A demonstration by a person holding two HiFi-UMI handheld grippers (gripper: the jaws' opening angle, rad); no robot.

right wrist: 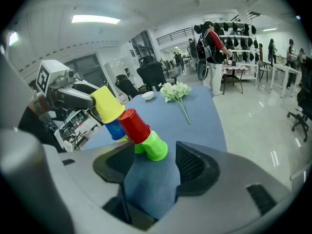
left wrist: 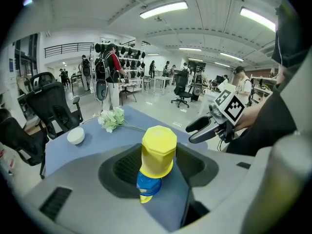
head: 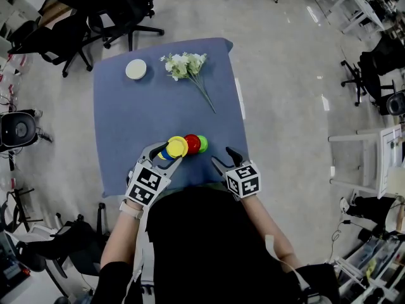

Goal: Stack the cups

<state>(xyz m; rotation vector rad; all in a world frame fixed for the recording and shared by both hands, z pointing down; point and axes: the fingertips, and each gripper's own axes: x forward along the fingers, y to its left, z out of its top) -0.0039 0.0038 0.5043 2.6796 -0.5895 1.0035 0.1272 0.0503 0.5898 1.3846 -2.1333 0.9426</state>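
Near the front edge of the blue-covered table (head: 136,122) is a cluster of cups. My left gripper (head: 164,155) is shut on a yellow cup (left wrist: 158,152), held upside down and tilted over a blue cup (left wrist: 147,183). From the right gripper view, the yellow cup (right wrist: 107,104) hangs at the left gripper's fingertips (right wrist: 80,100), above the blue cup (right wrist: 115,129). A red cup (right wrist: 132,125) leans on a green cup (right wrist: 156,146) that lies on its side. My right gripper (right wrist: 155,167) is open and empty, just short of the green cup, to the right of the cluster (head: 223,158).
A white bowl (head: 135,69) and a bunch of white flowers (head: 186,65) lie at the table's far side. Office chairs (head: 114,11) stand beyond the far edge. Bare floor lies to the right of the table.
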